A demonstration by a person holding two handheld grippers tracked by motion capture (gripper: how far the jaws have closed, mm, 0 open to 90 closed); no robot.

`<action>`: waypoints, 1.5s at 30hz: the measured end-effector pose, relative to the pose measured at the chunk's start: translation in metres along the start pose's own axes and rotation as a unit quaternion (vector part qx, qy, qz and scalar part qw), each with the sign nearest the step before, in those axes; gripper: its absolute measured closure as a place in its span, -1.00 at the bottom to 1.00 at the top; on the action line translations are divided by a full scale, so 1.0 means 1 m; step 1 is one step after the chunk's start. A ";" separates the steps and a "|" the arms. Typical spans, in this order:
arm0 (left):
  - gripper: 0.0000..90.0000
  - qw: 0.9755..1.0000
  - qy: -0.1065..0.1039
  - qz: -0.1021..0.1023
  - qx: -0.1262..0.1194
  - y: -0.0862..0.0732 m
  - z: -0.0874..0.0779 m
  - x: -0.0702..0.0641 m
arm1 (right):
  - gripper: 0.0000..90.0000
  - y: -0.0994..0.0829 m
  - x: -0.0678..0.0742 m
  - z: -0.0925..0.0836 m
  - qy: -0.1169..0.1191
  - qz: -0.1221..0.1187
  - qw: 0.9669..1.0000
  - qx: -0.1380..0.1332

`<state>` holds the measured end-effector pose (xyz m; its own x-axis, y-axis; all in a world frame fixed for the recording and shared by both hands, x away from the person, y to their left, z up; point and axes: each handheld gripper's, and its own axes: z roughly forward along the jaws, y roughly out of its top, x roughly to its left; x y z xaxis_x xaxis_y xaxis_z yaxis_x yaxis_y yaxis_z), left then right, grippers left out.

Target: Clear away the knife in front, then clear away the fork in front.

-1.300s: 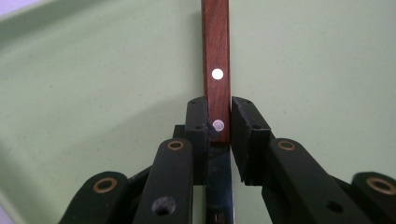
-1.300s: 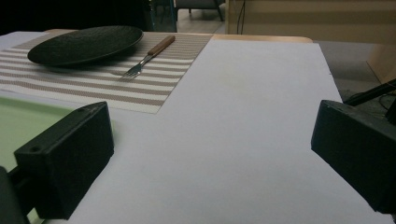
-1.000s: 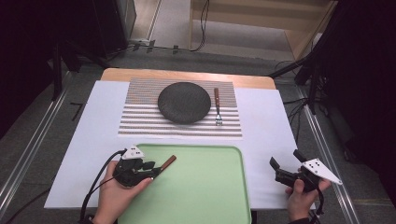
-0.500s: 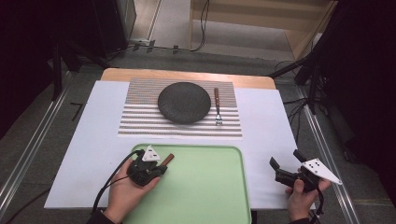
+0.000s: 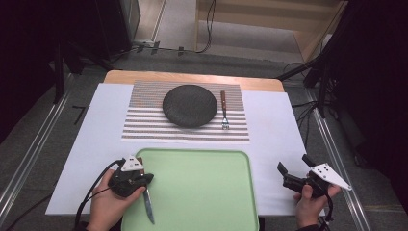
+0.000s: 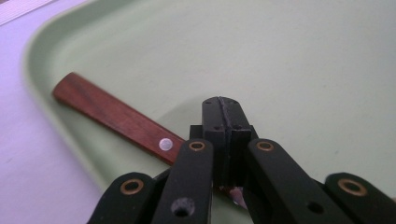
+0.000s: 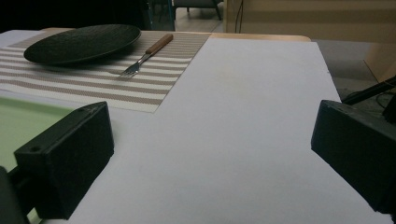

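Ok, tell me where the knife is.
High view: the knife lies at the green tray's left edge, under the left tool, handle toward the placemat.

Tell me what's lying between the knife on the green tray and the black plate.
In the high view, between the knife and the plate lie bare green tray, a strip of white sheet and the striped placemat.

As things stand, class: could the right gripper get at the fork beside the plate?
Probably yes. The right gripper is open and empty, and only bare white table cover lies between it and the fork; it would need a forward reach.
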<state>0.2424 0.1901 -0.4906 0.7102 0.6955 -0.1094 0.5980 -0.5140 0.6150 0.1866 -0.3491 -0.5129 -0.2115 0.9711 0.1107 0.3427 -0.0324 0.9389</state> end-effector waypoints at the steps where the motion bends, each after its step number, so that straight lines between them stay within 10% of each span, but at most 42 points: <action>1: 1.00 1.000 -0.001 -0.003 -0.001 -0.002 -0.002 0.003 | -1.00 0.000 0.000 0.000 0.001 -0.002 1.000 -0.001; 11: 0.99 1.000 -0.003 -0.010 -0.025 -0.010 -0.006 0.016 | -1.00 0.000 0.000 -0.001 0.019 -0.004 1.000 -0.005; 15: 0.55 0.998 -0.011 -0.001 -0.065 -0.011 -0.012 0.016 | -1.00 0.001 -0.002 0.000 0.020 0.000 1.000 -0.009; 22: 0.03 0.989 -0.002 -0.009 -0.150 -0.015 -0.034 0.029 | -0.71 0.004 -0.002 -0.005 0.005 0.007 1.000 -0.025; 30: -0.77 0.973 0.006 -0.034 -0.227 -0.026 -0.057 0.053 | -0.83 0.012 0.002 -0.008 0.016 0.013 1.000 -0.018; 45: -1.00 0.964 0.028 -0.059 -0.256 -0.040 -0.068 0.082 | -1.00 0.038 0.023 -0.005 0.070 -0.012 0.997 -0.019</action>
<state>0.2516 0.3024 -0.4708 0.6187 0.7675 -0.1681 0.4008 -0.1243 0.9077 0.1901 -0.3287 -0.4734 -0.3462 0.9291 0.1302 0.3022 -0.0210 0.9530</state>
